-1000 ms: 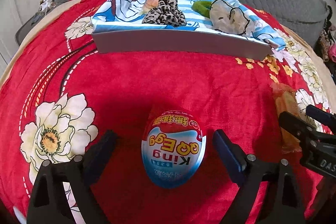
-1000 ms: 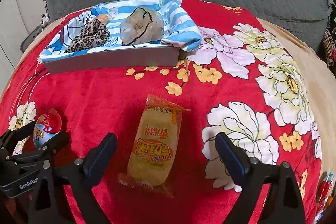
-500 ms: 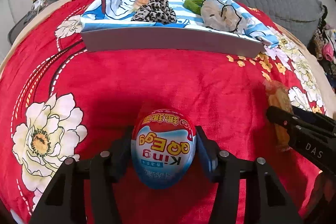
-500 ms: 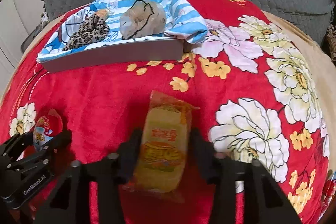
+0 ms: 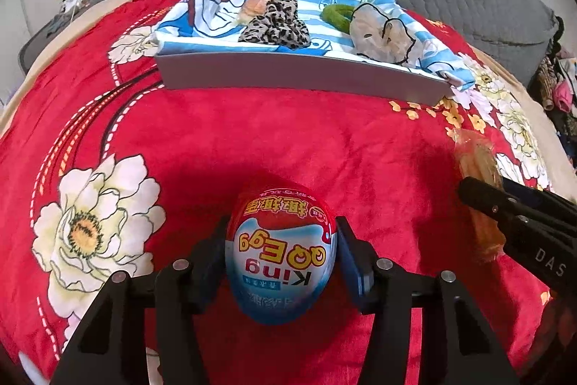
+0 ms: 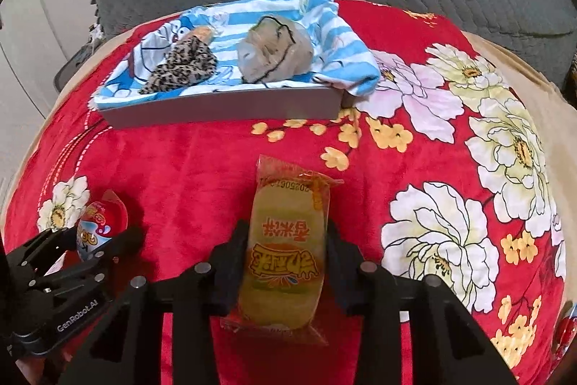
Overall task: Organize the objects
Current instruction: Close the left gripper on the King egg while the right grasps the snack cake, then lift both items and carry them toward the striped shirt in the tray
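Egg (image 5: 280, 255) first: you have it clamped between the pads of your left gripper (image 5: 281, 258), long axis running straight away from you along the fingers, red cap pointing toward the grey tray (image 5: 299, 78) at the far end of the red flowered blanket (image 5: 252, 139). Your right gripper (image 6: 286, 262) is squeezed onto the yellow snack packet (image 6: 288, 248), pads pressing its two long sides, and that packet also lies lengthwise along the fingers, sealed end aimed at the tray. Both things sit low over the blanket near its close edge, egg to the left, packet to the right, well apart from the tray. So the move ahead looks like a plain carry forward and up over the tray's near wall; neither item needs turning, I'd say. The left hand faces the tray's middle, the right its right-hand corner, where the blue striped cartoon cloth (image 6: 335, 42) spills over. Inside already: a leopard-print scrunchie (image 5: 277, 24), a pale sheer scrunchie (image 5: 382, 35), something green (image 5: 335, 15). Writing: the egg reads "QQ Egg" and "King", upside down to you, with Chinese characters on the red band; the packet carries Chinese characters and a printed date code, too small to read surely. The left tool's body says "GenRobot.AI".
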